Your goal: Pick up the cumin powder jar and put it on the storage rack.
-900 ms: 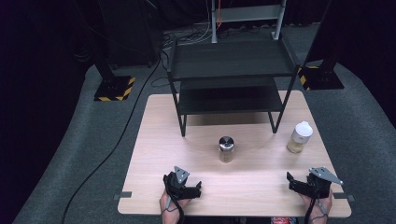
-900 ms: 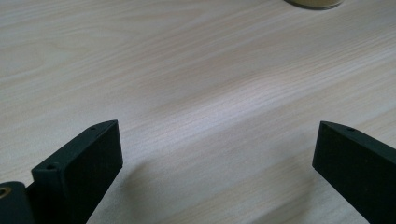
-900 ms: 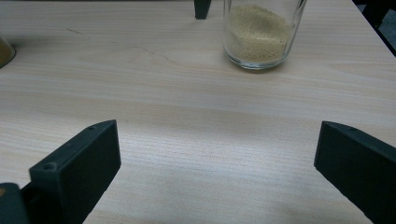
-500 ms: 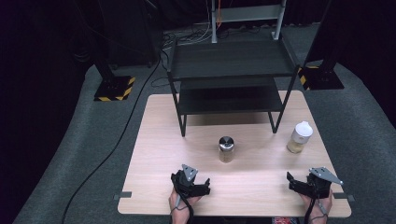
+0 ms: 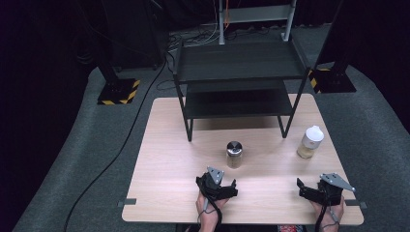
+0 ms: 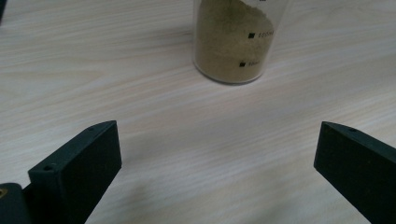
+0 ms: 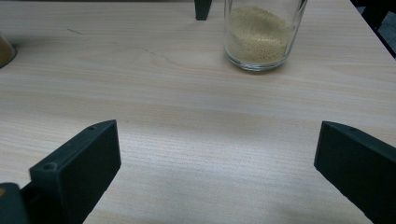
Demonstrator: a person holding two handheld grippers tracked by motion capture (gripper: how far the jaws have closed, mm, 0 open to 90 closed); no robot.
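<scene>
A small glass jar with a metal lid (image 5: pixel 234 154) stands mid-table, holding brownish powder (image 6: pixel 231 46). My left gripper (image 5: pixel 217 182) sits just in front of it near the table's front edge. It is open, with bare wood between its jaws (image 6: pixel 217 154). A second jar with a white lid (image 5: pixel 310 142) stands toward the right, holding pale yellow grains (image 7: pixel 259 37). My right gripper (image 5: pixel 314 187) rests at the front right corner, short of that jar. Its jaws also stand wide open, with nothing between them (image 7: pixel 217 154).
A black two-tier shelf (image 5: pixel 237 63) stands on the back half of the wooden table (image 5: pixel 169 159); one of its legs (image 7: pixel 201 9) stands just left of the white-lidded jar. Grey carpet, cables and black stands with striped bases surround the table.
My left gripper has slid to the right along the front edge, ending in front of the metal-lidded jar. The right gripper and both jars have stayed put.
</scene>
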